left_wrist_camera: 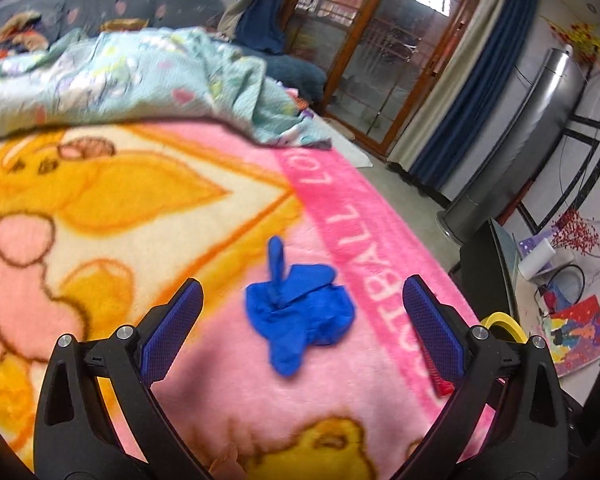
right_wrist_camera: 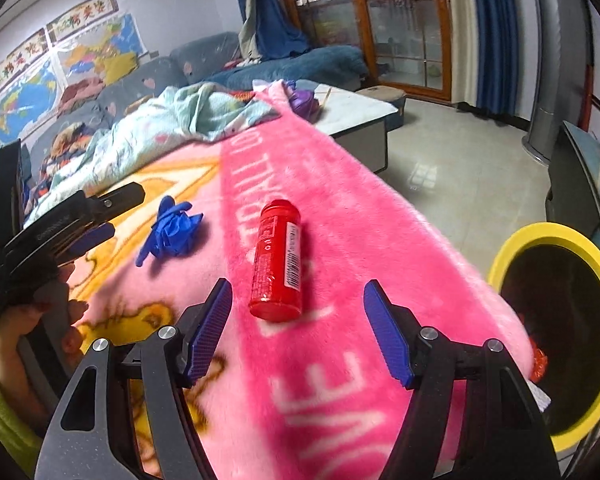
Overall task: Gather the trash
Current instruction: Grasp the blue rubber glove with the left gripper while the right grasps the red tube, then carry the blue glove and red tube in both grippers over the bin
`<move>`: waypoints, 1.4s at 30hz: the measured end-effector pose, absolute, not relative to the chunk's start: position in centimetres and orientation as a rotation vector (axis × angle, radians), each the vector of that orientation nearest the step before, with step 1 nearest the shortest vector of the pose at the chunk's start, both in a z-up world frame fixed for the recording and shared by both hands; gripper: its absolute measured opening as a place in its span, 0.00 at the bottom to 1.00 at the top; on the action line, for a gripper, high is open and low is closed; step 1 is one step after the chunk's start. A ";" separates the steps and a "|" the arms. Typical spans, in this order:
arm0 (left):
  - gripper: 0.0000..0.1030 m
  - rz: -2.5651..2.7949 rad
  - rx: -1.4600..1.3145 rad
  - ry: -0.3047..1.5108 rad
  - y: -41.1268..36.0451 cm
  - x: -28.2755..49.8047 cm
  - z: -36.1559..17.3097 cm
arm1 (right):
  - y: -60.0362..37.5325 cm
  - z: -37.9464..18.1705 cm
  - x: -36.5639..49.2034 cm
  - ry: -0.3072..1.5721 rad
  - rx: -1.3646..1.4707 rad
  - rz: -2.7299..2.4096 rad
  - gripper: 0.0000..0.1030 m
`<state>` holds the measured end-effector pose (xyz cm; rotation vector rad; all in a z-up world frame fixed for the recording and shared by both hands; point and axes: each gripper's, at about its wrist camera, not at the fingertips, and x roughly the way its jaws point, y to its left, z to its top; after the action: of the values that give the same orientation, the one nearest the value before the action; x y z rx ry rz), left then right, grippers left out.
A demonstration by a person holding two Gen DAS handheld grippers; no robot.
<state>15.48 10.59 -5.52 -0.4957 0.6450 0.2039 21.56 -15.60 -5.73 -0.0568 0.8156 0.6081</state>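
Pink blanket, teal quilt, sofa

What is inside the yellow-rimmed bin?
Inside the bin something orange-red shows at the lower left. The rest is dark, and the blanket covers its left edge.

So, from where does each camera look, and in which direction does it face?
Left wrist: sits on the left gripper, facing down over the pink plush blanket at the crumpled blue rubber glove; its open blue-padded fingers show.
Right wrist: sits on the right gripper, facing the red plastic bottle lying there; its open fingers, the left gripper and a hand show.
Shared: blanket, glove, bottle, yellow-rimmed bin.
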 end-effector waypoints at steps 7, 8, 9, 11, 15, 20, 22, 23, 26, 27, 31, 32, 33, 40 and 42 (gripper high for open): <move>0.79 0.166 -0.573 0.716 11.5 15.9 -7.9 | -13.4 -7.2 22.9 0.856 -0.080 0.612 0.59; 0.75 0.158 -0.578 0.724 11.4 16.0 -8.2 | -13.2 -7.4 23.0 0.860 -0.081 0.611 0.58; 0.74 0.153 -0.579 0.728 11.3 16.1 -8.3 | -13.0 -7.7 23.2 0.868 -0.080 0.611 0.54; 0.73 0.133 -0.578 0.735 11.1 16.2 -8.4 | -12.8 -8.5 23.6 0.899 -0.062 0.609 0.47; 0.66 0.116 -0.575 0.741 10.7 16.4 -8.7 | -13.0 -9.0 23.2 0.879 -0.069 0.593 0.33; 0.47 0.116 -0.567 0.750 10.4 16.5 -8.7 | -13.4 -8.9 22.9 0.879 -0.059 0.604 0.33; 0.32 0.114 -0.567 0.755 10.4 16.6 -8.8 | -13.4 -8.9 22.6 0.876 -0.071 0.610 0.32; 0.26 0.112 -0.567 0.759 10.3 16.7 -8.8 | -13.4 -8.9 22.4 0.875 -0.075 0.613 0.32; 0.19 0.099 -0.560 0.769 10.1 16.8 -8.9 | -13.6 -8.8 21.8 0.878 -0.082 0.624 0.32; 0.15 0.092 -0.555 0.771 10.0 16.9 -8.9 | -13.5 -8.8 21.7 0.881 -0.082 0.627 0.32; 0.08 0.074 -0.534 0.767 9.4 16.8 -8.6 | -13.9 -8.5 21.3 0.898 -0.067 0.643 0.32; 0.08 0.068 -0.527 0.764 9.2 16.7 -8.4 | -14.1 -8.4 21.2 0.904 -0.059 0.650 0.32; 0.08 0.063 -0.523 0.761 9.0 16.6 -8.2 | -14.2 -8.3 21.2 0.908 -0.052 0.655 0.32; 0.07 0.004 -0.481 0.734 6.5 16.2 -6.5 | -15.5 -6.7 20.8 0.883 -0.017 0.656 0.32; 0.07 -0.014 -0.474 0.730 5.8 16.2 -6.1 | -16.0 -6.3 21.0 0.875 -0.002 0.648 0.32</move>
<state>16.19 5.77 -6.09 -0.4736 0.7301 -0.0138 20.96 -16.03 -6.32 -0.0025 0.8753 0.6482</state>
